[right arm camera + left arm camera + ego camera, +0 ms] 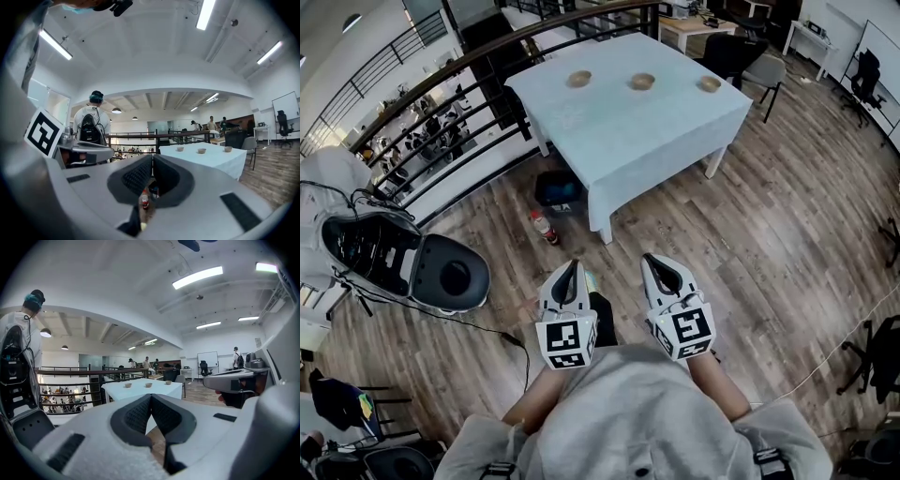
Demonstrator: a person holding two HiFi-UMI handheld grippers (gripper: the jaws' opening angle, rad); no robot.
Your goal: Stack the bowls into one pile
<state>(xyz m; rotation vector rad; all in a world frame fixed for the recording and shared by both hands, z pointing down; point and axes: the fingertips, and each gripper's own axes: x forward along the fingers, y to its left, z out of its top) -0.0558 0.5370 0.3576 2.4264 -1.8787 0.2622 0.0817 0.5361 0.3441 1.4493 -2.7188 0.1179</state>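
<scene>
**newbie:** So where are the bowls?

**regular:** All three sit on the tabletop (628, 131), the one under the white cloth, up at the top of the head view. They're in a row near its far edge, well apart from each other: left bowl (579, 79), middle bowl (642, 82), right bowl (709, 83). Each one stands on its own, so there's no pile yet.

**newbie:** And the grippers?

**regular:** Nowhere near them. The left gripper (572, 265) and right gripper (651, 260) are side by side, close in front of the person's chest. They're over the wood floor (787, 234), well short of the table, and both point roughly toward it. In the left gripper view the fingers (133, 416) are clenched tip to tip with nothing between them. It's the same in the right gripper view: fingers (136, 178) pressed together and empty. Lower down, a gap behind the tips shows a bottle (145, 200) on the floor.

**newbie:** Anything else lying around?

**regular:** That bottle is near the table's front corner, with a dark bag (558, 187) just beside it, under the cloth's edge. A railing (441, 94) runs along the table's left side. A big open case (403, 262) sits on the floor at the left. An office chair (741, 56) stands past the table's far right corner. The right gripper view also catches a person with a backpack (91, 124) by the railing.
</scene>
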